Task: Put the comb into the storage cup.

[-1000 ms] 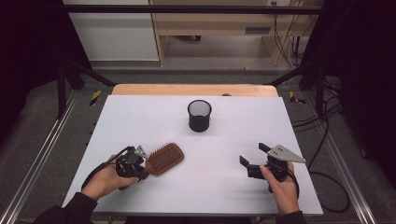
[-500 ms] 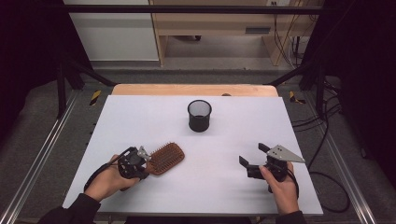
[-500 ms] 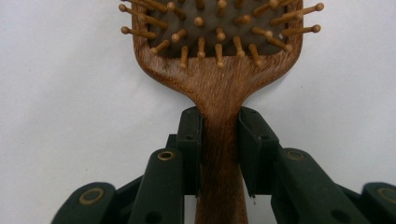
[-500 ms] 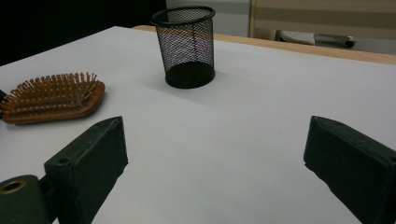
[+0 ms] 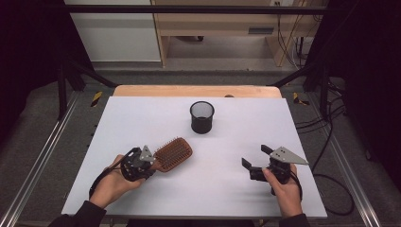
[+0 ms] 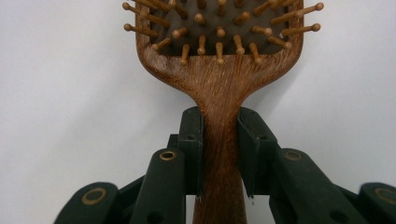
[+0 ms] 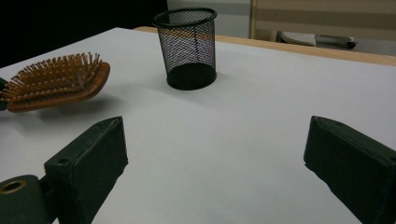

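A wooden paddle hairbrush [image 5: 172,153] with its bristles up is at the front left of the white table [image 5: 142,118]. My left gripper [image 5: 152,163] is shut on its handle. In the left gripper view both pads [image 6: 192,140] press the narrow neck of the hairbrush [image 6: 219,79] just below the head. In the right gripper view the hairbrush [image 7: 56,84] looks tilted, its head slightly off the table with a shadow under it. My right gripper [image 5: 256,157] rests at the front right, held in a hand. Its jaws are wide open with nothing between them [image 7: 233,144].
A black mesh pen cup [image 5: 202,117] stands upright at the middle back of the table, also in the right gripper view [image 7: 187,46]. A wooden strip [image 5: 196,91] runs along the table's far edge. Cables hang off to the right [image 5: 326,142].
My left gripper's jaws have closed onto the brush handle, and the brush has shifted a little up and to the right. The right hand has not moved.
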A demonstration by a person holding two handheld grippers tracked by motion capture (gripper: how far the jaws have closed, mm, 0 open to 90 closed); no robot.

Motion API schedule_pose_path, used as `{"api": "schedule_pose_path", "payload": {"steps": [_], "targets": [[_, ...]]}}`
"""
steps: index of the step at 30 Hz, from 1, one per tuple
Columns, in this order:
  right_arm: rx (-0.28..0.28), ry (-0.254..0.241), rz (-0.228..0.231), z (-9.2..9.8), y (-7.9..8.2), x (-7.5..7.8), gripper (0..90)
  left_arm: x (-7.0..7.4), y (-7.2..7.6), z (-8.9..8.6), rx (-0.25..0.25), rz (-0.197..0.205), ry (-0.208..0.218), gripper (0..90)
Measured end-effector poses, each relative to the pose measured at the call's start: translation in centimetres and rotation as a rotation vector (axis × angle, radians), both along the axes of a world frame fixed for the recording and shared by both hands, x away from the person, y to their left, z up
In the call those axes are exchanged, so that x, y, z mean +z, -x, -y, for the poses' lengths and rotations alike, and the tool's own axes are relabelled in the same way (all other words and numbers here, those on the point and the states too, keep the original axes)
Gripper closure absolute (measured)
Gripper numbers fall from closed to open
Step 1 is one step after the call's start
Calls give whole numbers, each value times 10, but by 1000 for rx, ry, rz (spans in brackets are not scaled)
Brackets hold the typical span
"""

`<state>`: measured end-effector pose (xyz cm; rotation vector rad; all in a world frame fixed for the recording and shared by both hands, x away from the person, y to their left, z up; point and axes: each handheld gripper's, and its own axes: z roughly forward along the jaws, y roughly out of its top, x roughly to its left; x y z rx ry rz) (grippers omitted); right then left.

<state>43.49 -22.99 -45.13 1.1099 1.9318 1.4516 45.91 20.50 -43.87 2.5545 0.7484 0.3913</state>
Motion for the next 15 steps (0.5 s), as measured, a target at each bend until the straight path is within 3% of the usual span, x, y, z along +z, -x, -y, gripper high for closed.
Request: {"api": "schedule_pose_path", "payload": {"steps": [10, 15], "targets": [[25, -3, 0, -8, 1, 1, 59, -13, -1, 40, -26, 51, 115, 728], [20, -42, -2, -11, -1, 2, 57, -14, 1, 58, -51, 81, 125, 728]]}}
